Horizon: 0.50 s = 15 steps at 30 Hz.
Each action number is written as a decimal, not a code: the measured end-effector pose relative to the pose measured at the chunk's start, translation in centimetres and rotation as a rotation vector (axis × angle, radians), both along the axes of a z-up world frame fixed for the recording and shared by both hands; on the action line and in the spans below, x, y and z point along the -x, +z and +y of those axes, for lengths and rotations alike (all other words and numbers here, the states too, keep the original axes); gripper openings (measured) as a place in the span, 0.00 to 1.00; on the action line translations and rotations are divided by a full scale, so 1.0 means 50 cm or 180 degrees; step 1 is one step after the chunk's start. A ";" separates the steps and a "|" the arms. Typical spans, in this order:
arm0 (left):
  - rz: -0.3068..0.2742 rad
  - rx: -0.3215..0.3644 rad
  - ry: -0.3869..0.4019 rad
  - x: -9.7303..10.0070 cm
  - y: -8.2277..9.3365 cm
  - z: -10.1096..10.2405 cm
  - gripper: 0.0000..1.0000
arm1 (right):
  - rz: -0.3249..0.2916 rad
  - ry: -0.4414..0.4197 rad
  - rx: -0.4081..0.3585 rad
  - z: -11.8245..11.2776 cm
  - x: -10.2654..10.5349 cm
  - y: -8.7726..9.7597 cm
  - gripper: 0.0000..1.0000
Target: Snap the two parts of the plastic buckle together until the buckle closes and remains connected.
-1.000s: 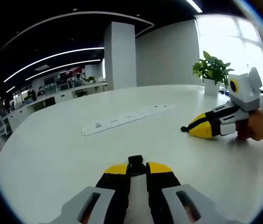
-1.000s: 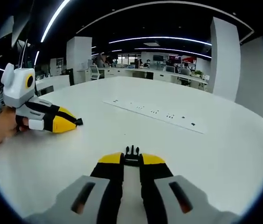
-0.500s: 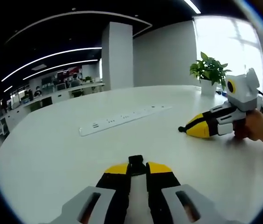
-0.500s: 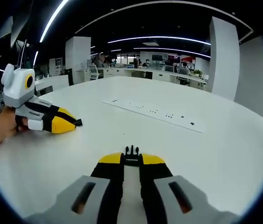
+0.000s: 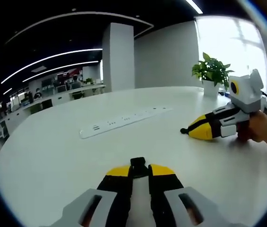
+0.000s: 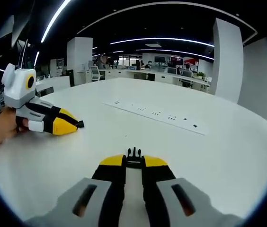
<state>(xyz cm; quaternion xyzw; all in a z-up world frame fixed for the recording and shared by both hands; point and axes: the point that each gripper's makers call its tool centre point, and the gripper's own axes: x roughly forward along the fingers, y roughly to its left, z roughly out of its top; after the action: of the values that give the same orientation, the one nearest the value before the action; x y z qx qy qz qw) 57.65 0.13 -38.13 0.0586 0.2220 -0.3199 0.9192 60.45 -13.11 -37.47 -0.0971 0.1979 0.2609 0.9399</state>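
A: In the left gripper view, our left tongs (image 5: 139,171) are closed on a small black plastic buckle part with a squared end (image 5: 138,164), which pokes out between the yellow tips, just above the smooth white round table (image 5: 53,161). Well apart to the side, the right tongs (image 5: 192,131) lie low over the table, a hand (image 5: 261,130) behind them, something black at their tip. A long white power strip (image 5: 124,120) lies between, farther back, and a green potted plant (image 5: 213,71) stands at the far edge.

B: In the right gripper view, our right tongs (image 6: 133,162) are shut on the black pronged plastic buckle part (image 6: 133,153), its prongs sticking out forward. The left tongs (image 6: 74,125) show off to the side, also pinched shut.

A: So both halves are held and well apart; we judge nothing is joined yet.

B: We should bring the tips together nose to nose, line the prongs up square with the socket's mouth, then push straight in. Any roll or tilt would likely jam a prong against the socket rim.
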 end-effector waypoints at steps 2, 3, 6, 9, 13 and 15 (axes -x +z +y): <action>0.0005 0.0005 0.0001 0.000 0.000 0.000 0.12 | -0.0002 0.0000 0.0003 0.001 0.000 0.000 0.12; 0.0007 0.0004 0.0001 0.000 0.000 0.000 0.12 | 0.0000 -0.0001 0.0000 0.001 0.000 0.000 0.12; 0.0001 -0.0012 -0.0021 -0.001 -0.001 0.000 0.12 | 0.0011 0.0004 -0.0011 0.002 0.000 0.000 0.12; -0.0001 -0.0020 -0.0018 -0.001 -0.001 0.002 0.12 | 0.0008 0.0014 -0.0012 0.004 0.002 0.000 0.12; 0.0027 0.0011 -0.0038 -0.003 -0.002 0.008 0.11 | 0.0004 0.0016 -0.0011 0.004 0.001 0.000 0.12; 0.0049 0.0040 -0.0145 0.001 0.000 0.005 0.11 | 0.0002 0.0015 -0.0009 0.004 0.003 0.001 0.12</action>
<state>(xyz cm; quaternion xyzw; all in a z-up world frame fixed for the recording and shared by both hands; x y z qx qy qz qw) 57.60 0.39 -38.16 0.0553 0.2256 -0.3426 0.9103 60.30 -12.93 -37.44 -0.0961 0.1976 0.2634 0.9393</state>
